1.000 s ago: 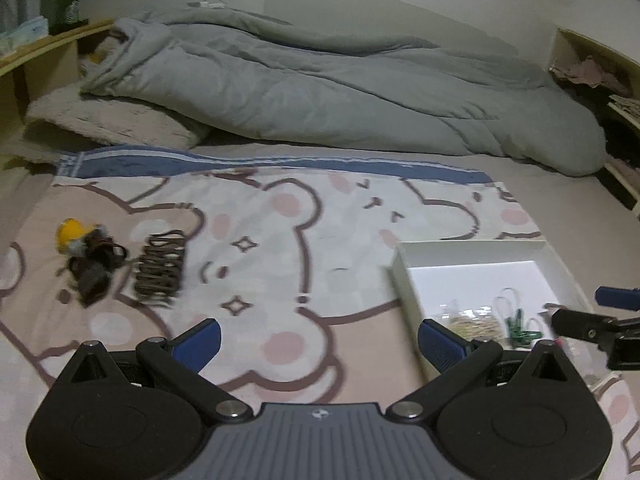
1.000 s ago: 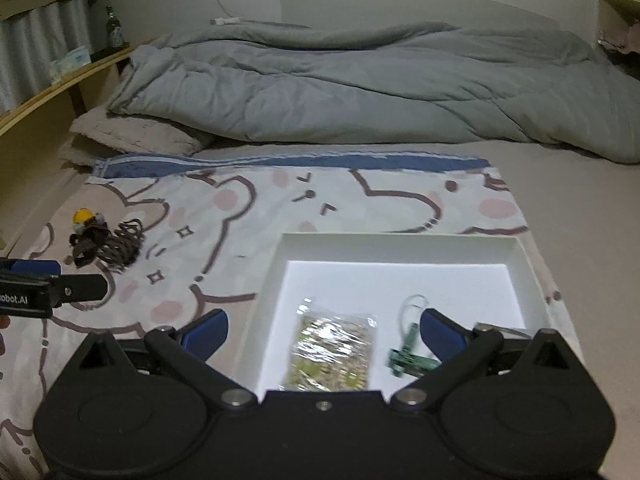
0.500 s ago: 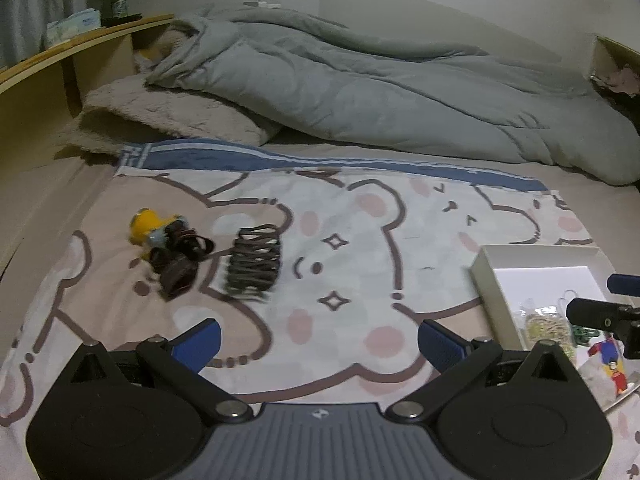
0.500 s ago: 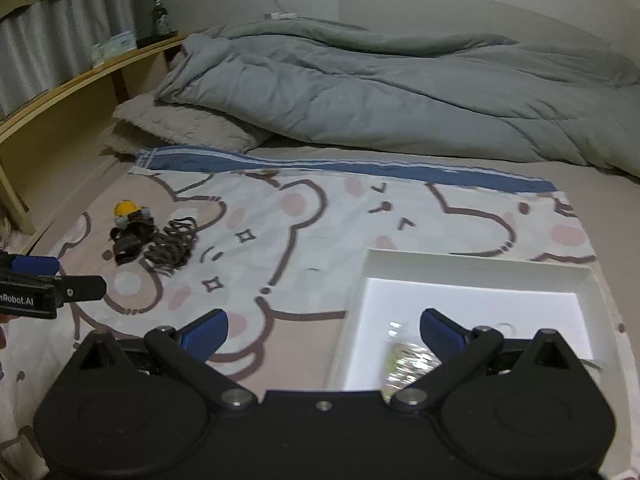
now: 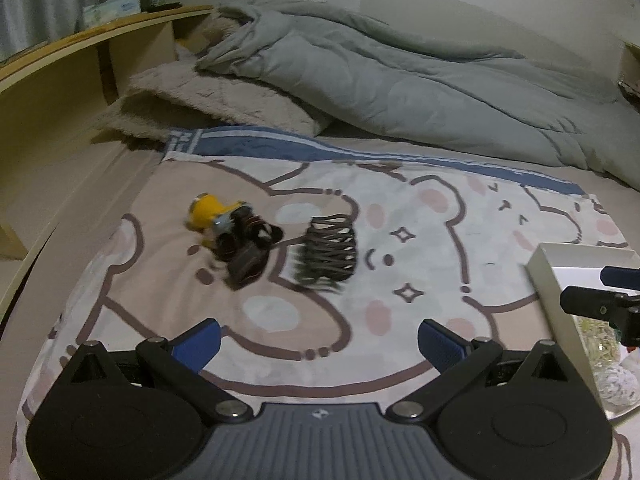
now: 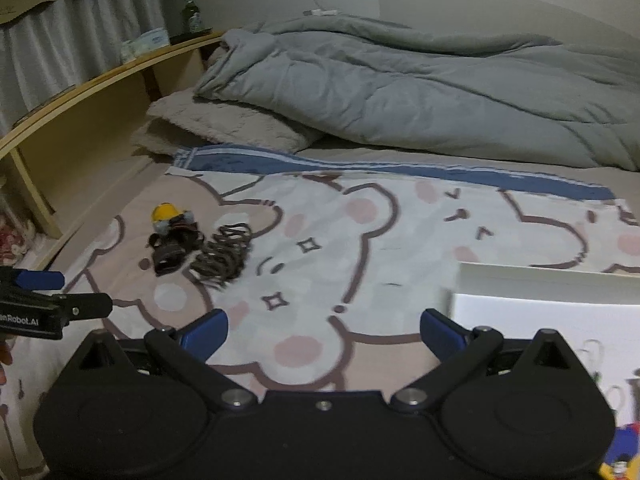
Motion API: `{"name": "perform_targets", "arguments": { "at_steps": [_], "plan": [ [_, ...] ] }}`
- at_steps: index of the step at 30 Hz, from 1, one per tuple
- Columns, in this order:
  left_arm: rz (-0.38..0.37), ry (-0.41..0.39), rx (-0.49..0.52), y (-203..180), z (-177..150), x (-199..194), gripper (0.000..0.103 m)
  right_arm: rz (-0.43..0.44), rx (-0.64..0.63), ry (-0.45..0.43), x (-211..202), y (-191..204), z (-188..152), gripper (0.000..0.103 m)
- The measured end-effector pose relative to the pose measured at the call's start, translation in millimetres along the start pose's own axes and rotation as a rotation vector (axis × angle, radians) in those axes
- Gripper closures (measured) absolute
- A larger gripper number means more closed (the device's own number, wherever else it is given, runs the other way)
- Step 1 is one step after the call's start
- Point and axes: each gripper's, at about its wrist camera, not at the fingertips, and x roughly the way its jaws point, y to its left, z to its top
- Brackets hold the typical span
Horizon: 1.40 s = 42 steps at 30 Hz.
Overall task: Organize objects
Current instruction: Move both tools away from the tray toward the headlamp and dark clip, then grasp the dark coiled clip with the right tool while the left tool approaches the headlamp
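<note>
On a bear-print cloth (image 5: 420, 248) lie a brown hair claw clip (image 5: 329, 254) (image 6: 221, 255), a dark bundle of hair ties (image 5: 246, 250) (image 6: 173, 248) and a small yellow toy (image 5: 205, 209) (image 6: 165, 214). A white tray (image 5: 554, 292) (image 6: 548, 286) sits at the right, holding a clear bag and small clips. My left gripper (image 5: 318, 342) is open and empty, short of the clip. My right gripper (image 6: 324, 330) is open and empty over the cloth, left of the tray. Each gripper shows at the edge of the other's view.
A rumpled grey duvet (image 5: 400, 80) and a beige pillow (image 5: 208, 108) fill the far side of the bed. A wooden shelf (image 5: 80, 64) with a bottle and a tissue pack runs along the left. A small colourful figure (image 6: 618, 460) lies at the lower right.
Both grippers have swung left, away from the tray and toward the hair clip and toy pile. The tray has slid to the right edge of both views. Both stay open.
</note>
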Motion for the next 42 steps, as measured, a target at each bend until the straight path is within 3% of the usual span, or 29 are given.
{"name": "perform_targets", "arguments": {
  "at_steps": [11, 18, 23, 27, 32, 36, 40, 42],
  "plan": [
    [0.042, 0.014, -0.007, 49, -16, 13, 0.0, 0.071, -0.032, -0.012, 44, 35, -9, 0.0],
    [0.022, 0.004, -0.033, 69, -21, 16, 0.0, 0.032, -0.153, -0.097, 72, 62, -15, 0.0],
    [0.001, -0.006, -0.066, 75, -16, 16, 0.0, -0.046, -0.389, -0.157, 100, 92, -21, 0.005],
    [-0.028, -0.017, -0.085, 78, -12, 14, 0.0, -0.111, -0.535, -0.216, 121, 117, -24, 0.024],
    [-0.083, -0.028, -0.164, 93, 1, 11, 0.002, -0.171, -0.719, -0.271, 147, 147, -39, 0.026],
    [-0.104, -0.038, -0.227, 105, 11, 24, 0.009, -0.22, -0.893, -0.302, 166, 167, -53, 0.038],
    [-0.149, -0.027, -0.366, 124, 19, 47, 0.019, -0.307, -1.09, -0.317, 186, 181, -68, 0.051],
    [-0.154, -0.036, -0.396, 128, 24, 58, 0.023, -0.315, -1.126, -0.316, 192, 183, -70, 0.054]
  ]
}}
